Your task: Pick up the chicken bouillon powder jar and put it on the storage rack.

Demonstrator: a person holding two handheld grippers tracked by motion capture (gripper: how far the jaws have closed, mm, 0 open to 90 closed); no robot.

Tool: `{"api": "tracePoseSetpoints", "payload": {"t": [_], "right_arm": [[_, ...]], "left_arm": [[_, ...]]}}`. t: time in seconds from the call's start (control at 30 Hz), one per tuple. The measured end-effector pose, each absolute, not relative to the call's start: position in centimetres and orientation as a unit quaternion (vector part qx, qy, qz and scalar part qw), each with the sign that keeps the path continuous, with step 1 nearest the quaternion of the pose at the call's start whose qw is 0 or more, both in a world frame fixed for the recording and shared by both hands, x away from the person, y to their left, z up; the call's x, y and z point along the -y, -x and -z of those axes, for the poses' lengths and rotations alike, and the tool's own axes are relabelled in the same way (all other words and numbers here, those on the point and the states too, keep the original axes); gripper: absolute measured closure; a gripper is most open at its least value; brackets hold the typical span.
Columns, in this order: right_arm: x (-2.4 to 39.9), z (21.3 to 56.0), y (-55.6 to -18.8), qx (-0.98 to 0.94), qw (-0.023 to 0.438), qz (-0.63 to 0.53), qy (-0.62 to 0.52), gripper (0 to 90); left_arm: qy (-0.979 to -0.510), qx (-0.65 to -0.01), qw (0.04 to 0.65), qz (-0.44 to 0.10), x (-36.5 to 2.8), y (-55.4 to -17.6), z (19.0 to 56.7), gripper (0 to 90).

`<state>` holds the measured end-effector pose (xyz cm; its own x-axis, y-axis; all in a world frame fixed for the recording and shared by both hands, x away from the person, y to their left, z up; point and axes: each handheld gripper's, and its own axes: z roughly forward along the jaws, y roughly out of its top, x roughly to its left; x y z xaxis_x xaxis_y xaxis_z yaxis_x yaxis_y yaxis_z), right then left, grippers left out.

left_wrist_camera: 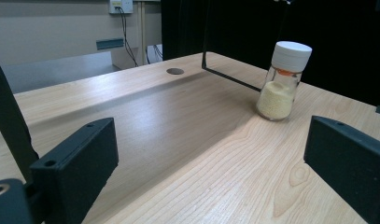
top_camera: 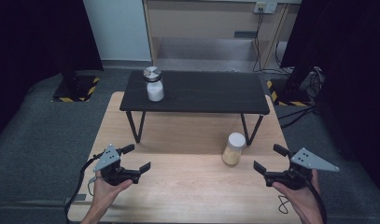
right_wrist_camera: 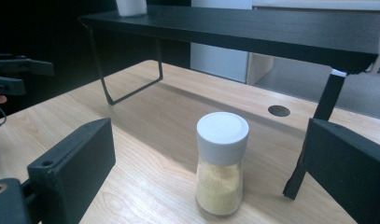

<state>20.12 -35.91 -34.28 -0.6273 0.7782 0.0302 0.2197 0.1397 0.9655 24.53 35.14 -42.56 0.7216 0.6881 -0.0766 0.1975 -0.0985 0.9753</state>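
Currently both my grippers spread wide, nothing between pads. Right gripper (top_camera: 266, 158) near white-capped jar (top_camera: 234, 149) of yellow granules; left gripper (top_camera: 137, 156) well apart, idle. Jar stands upright on wooden table (top_camera: 178, 186), just beside right front leg of black shelf (top_camera: 197, 91).

Risks:
- Off-centre approach: one pad strikes glass first, jar tips.
- Grip on cap alone: jar swings or slips.
- Lift path close to shelf leg: collision.
- Second jar (top_camera: 153, 84) on shelf: placing alongside risks knock.
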Motion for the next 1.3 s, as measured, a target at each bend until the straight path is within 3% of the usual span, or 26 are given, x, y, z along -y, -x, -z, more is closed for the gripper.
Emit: {"api": "tracePoseSetpoints", "payload": {"t": [0.5, 1.3], "right_arm": [[32.9, 33.3, -24.9, -0.751, 0.218, -0.504, -0.365, 4.1], [29.3, 37.6, -30.4, -0.766, 0.227, -0.463, -0.384, 7.5]], "left_arm": [[-0.714, -0.307, 0.598, -0.198, -35.2, -24.8, 42.7, 2.5], [-0.722, -0.301, 0.592, -0.194, -35.0, -24.9, 42.8, 2.5]]}}
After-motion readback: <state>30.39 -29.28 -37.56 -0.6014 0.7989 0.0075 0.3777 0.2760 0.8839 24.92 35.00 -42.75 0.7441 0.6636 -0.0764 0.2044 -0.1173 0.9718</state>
